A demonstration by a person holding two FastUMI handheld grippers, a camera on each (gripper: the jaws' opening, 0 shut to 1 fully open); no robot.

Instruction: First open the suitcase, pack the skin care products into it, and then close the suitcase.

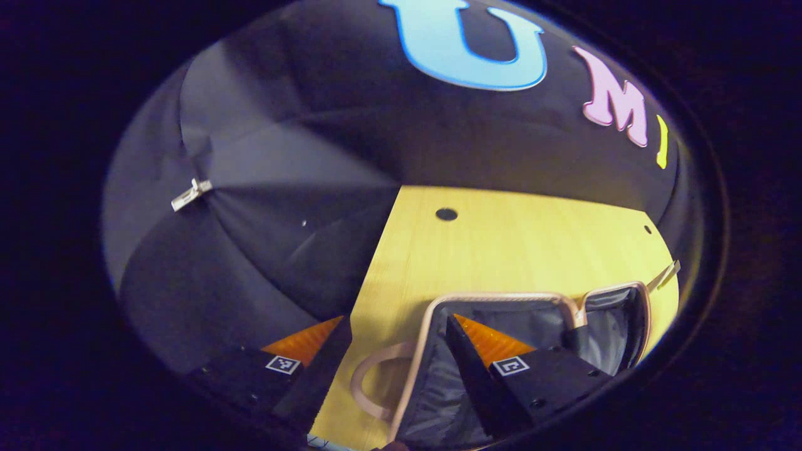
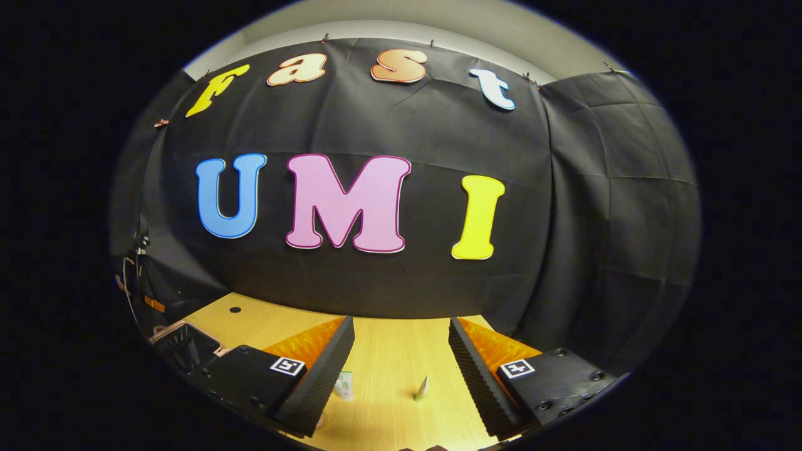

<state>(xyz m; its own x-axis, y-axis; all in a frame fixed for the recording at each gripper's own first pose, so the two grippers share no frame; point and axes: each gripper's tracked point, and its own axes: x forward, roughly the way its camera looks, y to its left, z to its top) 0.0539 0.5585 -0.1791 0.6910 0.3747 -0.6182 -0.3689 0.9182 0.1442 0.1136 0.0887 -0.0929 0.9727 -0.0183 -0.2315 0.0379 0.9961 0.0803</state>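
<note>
i read the suitcase as already open: in the left gripper view it lies flat on the desk, its pale pink rim framing a grey fabric lining, with a pale loop handle sticking out toward the left side of that view. my left tool hovers over the near edge of the case with its fingers spread wide and nothing between them; one finger sits over the lining, the other out over the desk edge and the dark cloth beyond. in the right gripper view my right tool is also spread wide and empty, pointing across the bare wood toward the back wall. between its fingers, a little way ahead on the desk, i can see two small skin care items: a pale green tube or sachet just beside the left finger, and a small silvery pointed piece standing nearer the middle; both are tiny and i can't tell exactly what kind of product each is. a corner of the suitcase also shows at the far left of that view, well apart from the products. so i judge the opening step done and the packing step just starting, with nothing visible inside the case so far. the next move calls for lowering the right tool onto one of those items, lining the fingers either side of it, closing gently on so small a thing, then carrying it leftward over the lining.
</note>
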